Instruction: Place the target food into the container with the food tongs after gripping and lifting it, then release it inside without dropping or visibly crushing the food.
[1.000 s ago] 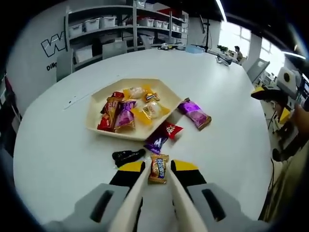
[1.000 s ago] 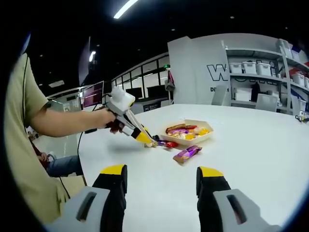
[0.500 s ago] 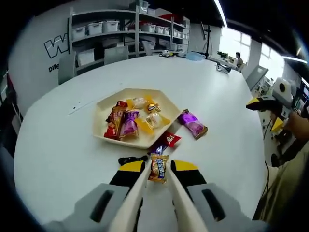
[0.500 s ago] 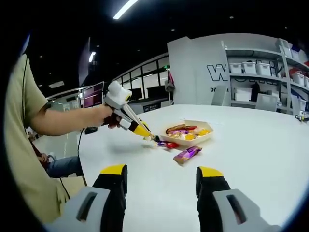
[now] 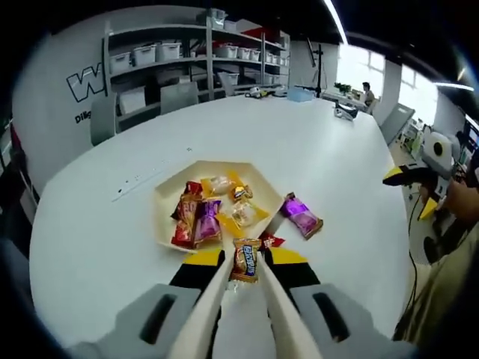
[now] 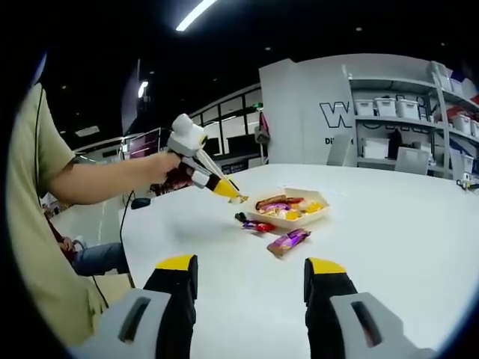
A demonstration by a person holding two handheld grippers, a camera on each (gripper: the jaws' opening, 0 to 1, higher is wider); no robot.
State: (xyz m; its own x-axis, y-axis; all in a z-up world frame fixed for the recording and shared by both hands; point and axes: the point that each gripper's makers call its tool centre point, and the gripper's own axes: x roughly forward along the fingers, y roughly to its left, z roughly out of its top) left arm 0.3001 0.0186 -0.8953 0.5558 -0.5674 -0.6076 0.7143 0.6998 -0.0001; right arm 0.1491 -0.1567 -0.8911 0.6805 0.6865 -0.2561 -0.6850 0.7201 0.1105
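Observation:
Cream food tongs (image 5: 203, 314) run up between the jaws of my left gripper (image 5: 245, 259), which is shut on them. Their tips pinch an orange wrapped snack (image 5: 246, 259), held in the air just short of the near edge of the beige hexagonal tray (image 5: 166, 218). The tray holds several wrapped sweets. In the right gripper view a hand holds the left gripper (image 6: 223, 190) above the table, left of the tray (image 6: 290, 218), with the snack (image 6: 240, 199) at the tong tips. My right gripper (image 6: 251, 273) stands open and apart from everything.
A purple packet (image 5: 301, 215) and a red packet (image 5: 271, 241) lie on the white round table (image 5: 97, 247) beside the tray. A black wrapper (image 6: 241, 218) lies left of the tray. Shelves with bins (image 5: 165, 56) stand beyond the table. A person (image 5: 367, 81) sits far off.
My left gripper has risen with the snack in the tongs and moved toward the tray. The black and purple wrappers near it have slipped out of its view. The right gripper stays put.

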